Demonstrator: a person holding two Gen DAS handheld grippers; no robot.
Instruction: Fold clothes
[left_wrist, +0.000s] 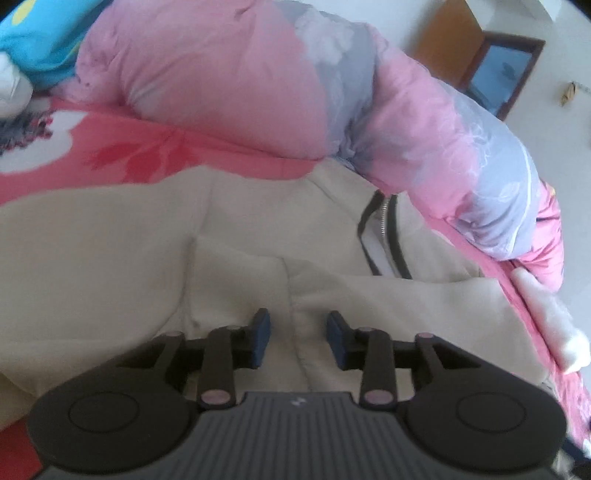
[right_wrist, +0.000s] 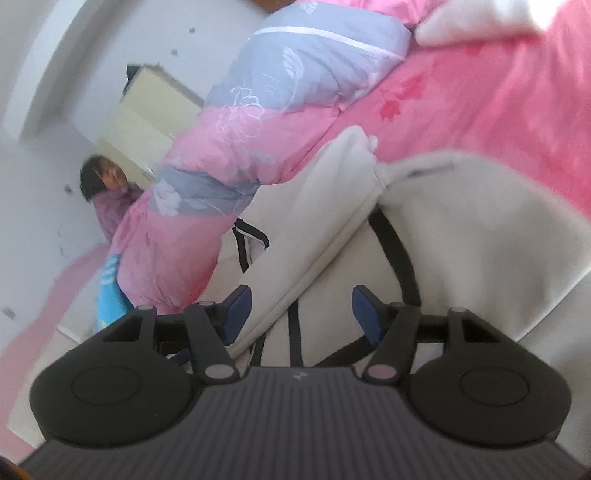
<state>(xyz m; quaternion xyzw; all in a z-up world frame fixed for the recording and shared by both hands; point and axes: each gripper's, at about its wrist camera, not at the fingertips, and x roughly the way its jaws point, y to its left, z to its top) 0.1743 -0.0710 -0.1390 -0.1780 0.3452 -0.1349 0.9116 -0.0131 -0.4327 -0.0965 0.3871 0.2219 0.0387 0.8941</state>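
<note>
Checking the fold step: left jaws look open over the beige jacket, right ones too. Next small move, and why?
Probably bring the right gripper down and close it on the sleeve lying between its open jaws. The left gripper is also open, with only flat beige jacket under it, so nothing is held yet.

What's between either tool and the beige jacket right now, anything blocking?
Nothing visible. The left tool is open directly over the beige jacket, with only its fabric beneath. The right tool is open with a folded sleeve between its pads. The rolled pink quilt lies beyond the jacket, off to the side.
</note>
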